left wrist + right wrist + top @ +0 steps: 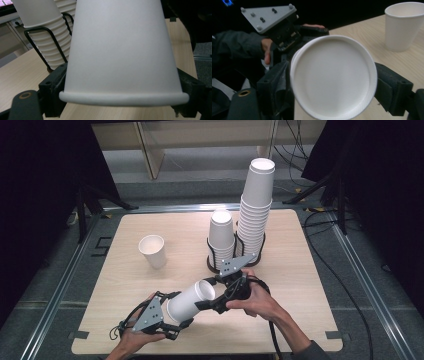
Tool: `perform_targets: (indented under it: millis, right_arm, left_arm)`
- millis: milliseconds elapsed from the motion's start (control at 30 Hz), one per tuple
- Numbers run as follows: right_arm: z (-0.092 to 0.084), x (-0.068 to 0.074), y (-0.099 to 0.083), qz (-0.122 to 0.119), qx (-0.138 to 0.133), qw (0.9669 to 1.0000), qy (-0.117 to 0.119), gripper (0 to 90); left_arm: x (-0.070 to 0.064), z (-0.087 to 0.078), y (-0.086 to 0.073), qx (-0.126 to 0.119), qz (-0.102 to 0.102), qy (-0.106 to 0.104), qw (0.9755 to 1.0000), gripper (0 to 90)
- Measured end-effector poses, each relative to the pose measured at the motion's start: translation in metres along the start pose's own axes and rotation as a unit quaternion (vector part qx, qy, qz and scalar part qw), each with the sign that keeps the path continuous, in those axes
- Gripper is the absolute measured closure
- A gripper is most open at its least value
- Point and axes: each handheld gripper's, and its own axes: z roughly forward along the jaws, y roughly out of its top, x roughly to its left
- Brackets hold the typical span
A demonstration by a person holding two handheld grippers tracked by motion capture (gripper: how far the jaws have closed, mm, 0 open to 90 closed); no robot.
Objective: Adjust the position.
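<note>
A white paper cup [190, 300] lies on its side in the air above the table's front part, held between both grippers. My left gripper [177, 310] grips its narrow base end; in the left gripper view the cup [122, 50] sits between the black jaws, which press on its sides. My right gripper [210, 292] is shut on the cup's wide mouth end. The right gripper view looks straight into the cup's mouth [334, 77], a jaw on each side of the rim, with the left gripper [277, 27] behind it.
A single upright paper cup [153, 251] stands at the table's left middle. A black wire holder [212, 262] near the centre carries a short cup stack [221, 237] and a tall stack [255, 210]. Cables trail off the right of the wooden table [300, 270].
</note>
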Motion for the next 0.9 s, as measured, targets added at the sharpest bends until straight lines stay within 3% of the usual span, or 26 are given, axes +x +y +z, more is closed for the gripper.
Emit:
perform_targets:
  millis: [100, 133, 300, 333, 433, 467, 500, 533, 567, 600, 633, 700, 733, 767, 800, 900]
  right_arm:
    - [-0.004, 0.003, 0.003, -0.032, 0.019, 0.9989, -0.029, 18.4]
    - [-0.005, 0.004, 0.005, -0.053, 0.025, 0.9975, -0.041, 18.0]
    - [-0.010, 0.010, 0.008, -0.081, 0.060, 0.9932, -0.059, 17.8]
    - [-0.010, 0.013, 0.009, -0.096, 0.078, 0.9897, -0.072, 18.1]
    - [-0.009, 0.017, 0.009, -0.110, 0.098, 0.9862, -0.076, 18.2]
    - [-0.009, 0.018, 0.009, -0.120, 0.104, 0.9837, -0.084, 18.2]
    - [-0.008, 0.022, 0.008, -0.103, 0.118, 0.9834, -0.091, 18.2]
    - [-0.007, 0.023, 0.008, -0.110, 0.123, 0.9820, -0.092, 18.2]
    - [-0.006, 0.022, 0.010, -0.139, 0.125, 0.9780, -0.093, 18.2]
    - [-0.005, 0.026, 0.008, -0.119, 0.135, 0.9792, -0.095, 18.2]
    - [-0.003, 0.025, 0.009, -0.151, 0.137, 0.9748, -0.091, 18.3]
    - [0.000, 0.028, 0.008, -0.150, 0.151, 0.9729, -0.090, 18.4]
    - [0.001, 0.030, 0.008, -0.151, 0.155, 0.9722, -0.090, 18.4]
    - [0.003, 0.031, 0.007, -0.160, 0.160, 0.9701, -0.089, 18.3]
    - [0.006, 0.032, 0.007, -0.173, 0.166, 0.9669, -0.086, 18.3]
    - [0.015, 0.036, 0.004, -0.194, 0.194, 0.9579, -0.084, 18.4]
  left_arm:
    - [0.001, 0.001, -0.001, 0.027, 0.004, -0.003, 0.9996, 16.7]
    - [0.001, 0.001, -0.002, 0.038, 0.007, -0.003, 0.9992, 16.9]
    - [0.001, 0.004, -0.004, 0.071, 0.012, -0.007, 0.9974, 18.0]
    - [0.001, 0.005, -0.004, 0.083, 0.014, -0.012, 0.9964, 18.3]
    - [0.000, 0.007, -0.005, 0.105, 0.023, -0.020, 0.9940, 18.9]
    - [-0.001, 0.008, -0.005, 0.115, 0.023, -0.027, 0.9928, 18.9]
    - [-0.003, 0.008, -0.005, 0.119, 0.022, -0.025, 0.9923, 18.9]
    - [-0.002, 0.009, -0.005, 0.128, 0.025, -0.033, 0.9909, 18.9]
    - [-0.003, 0.009, -0.005, 0.132, 0.022, -0.033, 0.9904, 18.9]
    - [-0.004, 0.010, -0.005, 0.141, 0.027, -0.034, 0.9890, 18.9]
    - [-0.004, 0.009, -0.004, 0.153, 0.025, -0.040, 0.9872, 18.8]
    - [-0.005, 0.011, -0.005, 0.161, 0.027, -0.045, 0.9855, 18.5]
    - [-0.004, 0.011, -0.005, 0.173, 0.037, -0.049, 0.9830, 18.5]
    - [-0.005, 0.011, -0.005, 0.175, 0.029, -0.050, 0.9828, 18.5]
    - [-0.004, 0.010, -0.004, 0.185, 0.042, -0.051, 0.9805, 18.5]
    - [-0.007, 0.012, -0.005, 0.179, 0.032, -0.059, 0.9815, 18.4]
